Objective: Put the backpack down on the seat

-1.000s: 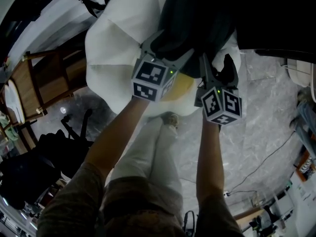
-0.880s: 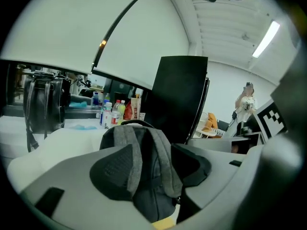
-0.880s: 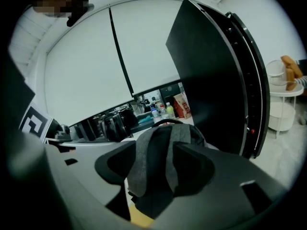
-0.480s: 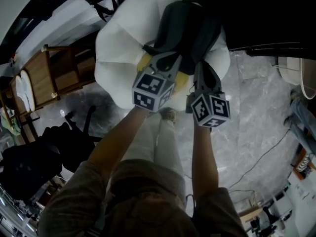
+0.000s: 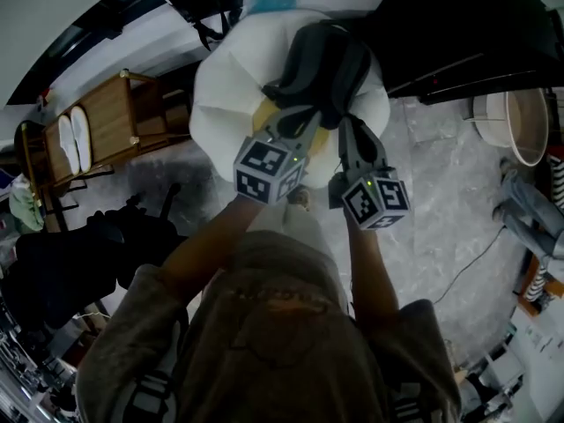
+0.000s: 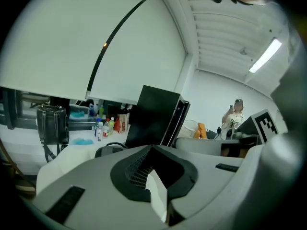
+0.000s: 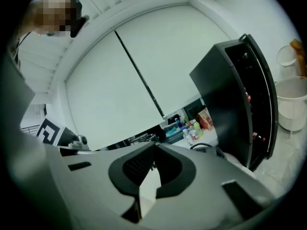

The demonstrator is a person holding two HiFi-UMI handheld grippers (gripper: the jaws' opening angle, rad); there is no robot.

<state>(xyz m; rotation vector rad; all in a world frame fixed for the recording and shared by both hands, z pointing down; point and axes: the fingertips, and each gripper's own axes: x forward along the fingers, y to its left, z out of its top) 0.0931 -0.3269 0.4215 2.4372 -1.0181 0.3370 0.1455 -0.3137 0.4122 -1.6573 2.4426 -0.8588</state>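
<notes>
The dark grey backpack (image 5: pixel 322 64) lies on the round white cushioned seat (image 5: pixel 220 104) in the head view. Its top handle also shows in the left gripper view as the backpack (image 6: pixel 109 150), and in the right gripper view as the backpack (image 7: pixel 207 148). My left gripper (image 5: pixel 300 120) hovers just short of the backpack's near edge, shut, with nothing between its jaws. My right gripper (image 5: pixel 350 130) is beside it, also shut and empty. In both gripper views the jaws meet tip to tip: left gripper (image 6: pixel 152 148), right gripper (image 7: pixel 154 147).
A wooden rack (image 5: pixel 110 126) with white slippers stands left of the seat. A tall black cabinet (image 5: pixel 467 25) is at the upper right, a white bucket (image 5: pixel 520 126) beside it. Dark bags (image 5: pixel 62 267) and a cable (image 5: pixel 476 258) lie on the marble floor. A person (image 6: pixel 235 119) stands far off.
Both grippers have drawn back and up from the backpack, which stays on the seat. Their jaws, spread at its edge before, are now shut. The head view has risen.
</notes>
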